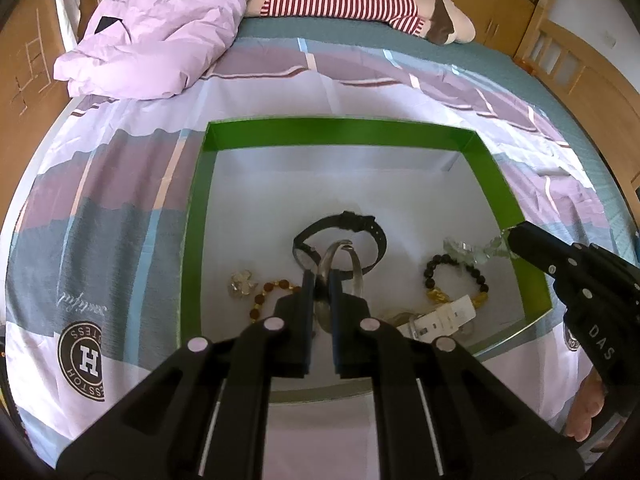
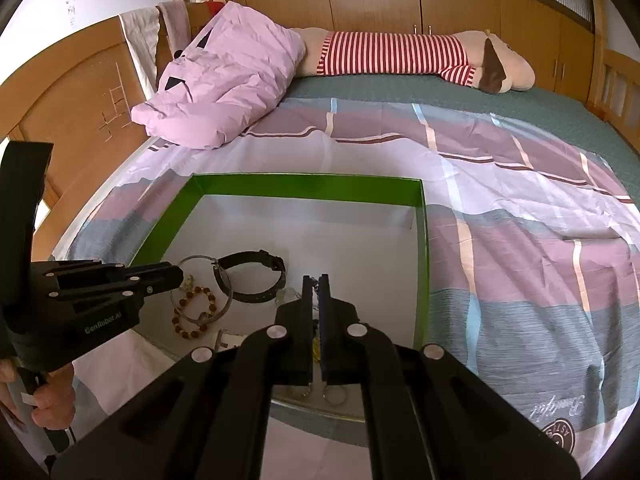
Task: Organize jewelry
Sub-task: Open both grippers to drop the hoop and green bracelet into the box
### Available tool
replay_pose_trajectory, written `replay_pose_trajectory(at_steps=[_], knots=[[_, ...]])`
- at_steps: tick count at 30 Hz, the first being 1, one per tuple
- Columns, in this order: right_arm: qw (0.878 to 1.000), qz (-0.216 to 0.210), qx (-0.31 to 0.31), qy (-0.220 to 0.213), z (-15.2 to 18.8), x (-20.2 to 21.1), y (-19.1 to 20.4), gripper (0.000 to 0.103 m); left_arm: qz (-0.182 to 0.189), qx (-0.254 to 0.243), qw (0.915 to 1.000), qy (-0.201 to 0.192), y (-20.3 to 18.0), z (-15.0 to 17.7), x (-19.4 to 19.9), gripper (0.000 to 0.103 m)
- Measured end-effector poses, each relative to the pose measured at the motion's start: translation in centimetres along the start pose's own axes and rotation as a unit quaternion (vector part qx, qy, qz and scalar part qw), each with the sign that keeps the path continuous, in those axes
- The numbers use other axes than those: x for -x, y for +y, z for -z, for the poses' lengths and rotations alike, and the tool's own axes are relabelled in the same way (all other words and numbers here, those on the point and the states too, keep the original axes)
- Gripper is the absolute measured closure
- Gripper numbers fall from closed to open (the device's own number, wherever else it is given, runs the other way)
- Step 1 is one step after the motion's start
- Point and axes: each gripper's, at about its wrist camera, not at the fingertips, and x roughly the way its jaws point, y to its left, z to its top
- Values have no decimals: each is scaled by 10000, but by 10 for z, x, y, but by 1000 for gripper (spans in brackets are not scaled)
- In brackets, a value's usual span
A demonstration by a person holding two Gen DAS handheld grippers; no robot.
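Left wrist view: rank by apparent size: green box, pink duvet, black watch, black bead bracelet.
1. green box
2. pink duvet, though it lies farther off, so its true size is unsure
3. black watch
4. black bead bracelet, slightly smaller than the watch

Both my wrist cameras look steeply down along their fingers, close above the shallow green-walled cardboard box (image 1: 502,184) (image 2: 425,248). They share its white floor and the far bed.

Left gripper (image 1: 320,280): angled steeply downward, jaws nearly closed, pinching a thin ring.
Right gripper (image 2: 316,284): angled downward, jaws fully closed on a pale bead string.
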Motion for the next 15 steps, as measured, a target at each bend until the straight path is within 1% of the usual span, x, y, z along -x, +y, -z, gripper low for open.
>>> replay_pose_trajectory(at_steps=[5,11,12,14,15], knots=[[9999,17,-2,108,3,-7,1,101,-55,-25,9999,105,-1,4,-10,96],[9998,25,-24,190,7,-13,1,101,-57,15,10000,69,1,4,-9,96],[9998,18,-24,204,8,-13,1,101,-81,3,10000,30,1,5,-8,93],[9997,49,-12,244,9,-15,2,101,-100,-59,9999,18,-1,5,-7,93],[9996,65,-7,261,10,-16,2,101,-118,-75,9999,20,-2,5,-7,91]])
